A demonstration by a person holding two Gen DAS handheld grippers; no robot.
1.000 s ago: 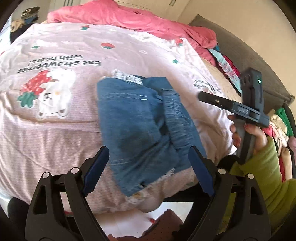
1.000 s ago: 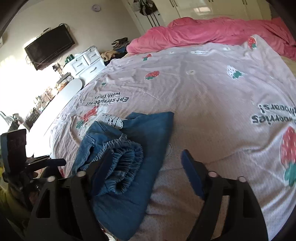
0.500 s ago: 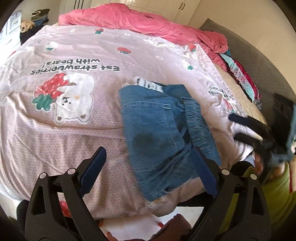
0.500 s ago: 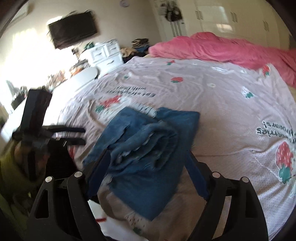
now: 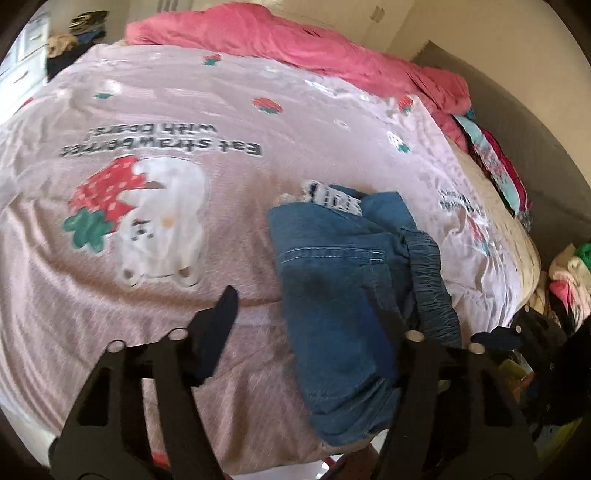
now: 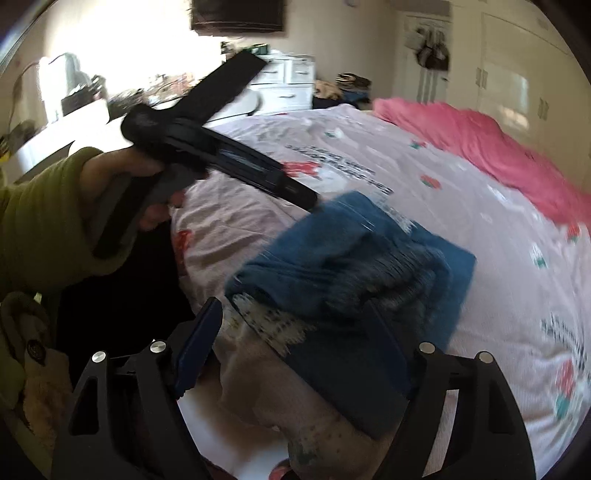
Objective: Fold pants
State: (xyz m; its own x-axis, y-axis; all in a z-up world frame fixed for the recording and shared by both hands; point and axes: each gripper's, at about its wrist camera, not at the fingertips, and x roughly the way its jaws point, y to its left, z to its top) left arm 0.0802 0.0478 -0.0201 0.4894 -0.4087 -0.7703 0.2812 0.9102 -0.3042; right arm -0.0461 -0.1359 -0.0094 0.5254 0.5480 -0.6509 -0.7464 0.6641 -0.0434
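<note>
The blue denim pants [image 5: 351,295] lie folded in a bundle near the front corner of the strawberry-print bed cover [image 5: 147,258], elastic waistband on the right. My left gripper [image 5: 306,332] hovers low over their near edge, its jaws closing, with the pads clear of the cloth. In the right wrist view the pants [image 6: 351,266] sit just beyond my right gripper [image 6: 291,350]. Its jaws are also closing, and they straddle the pants' near corner without pressing on it. A hand in a green sleeve [image 6: 44,221] holds the left gripper [image 6: 306,197] beside the pants.
A crumpled pink blanket [image 5: 295,40] fills the far end of the bed. Piled clothes [image 5: 569,280] sit at the right beside a grey headboard. A white dresser [image 6: 291,85], a wall TV [image 6: 236,14] and wardrobe doors stand beyond the bed. The bed's corner drops off just below the pants.
The left gripper's jaws have narrowed and it has slid left along the bed's front. The right gripper has rolled and swung round to the bed's corner. The pants have not moved.
</note>
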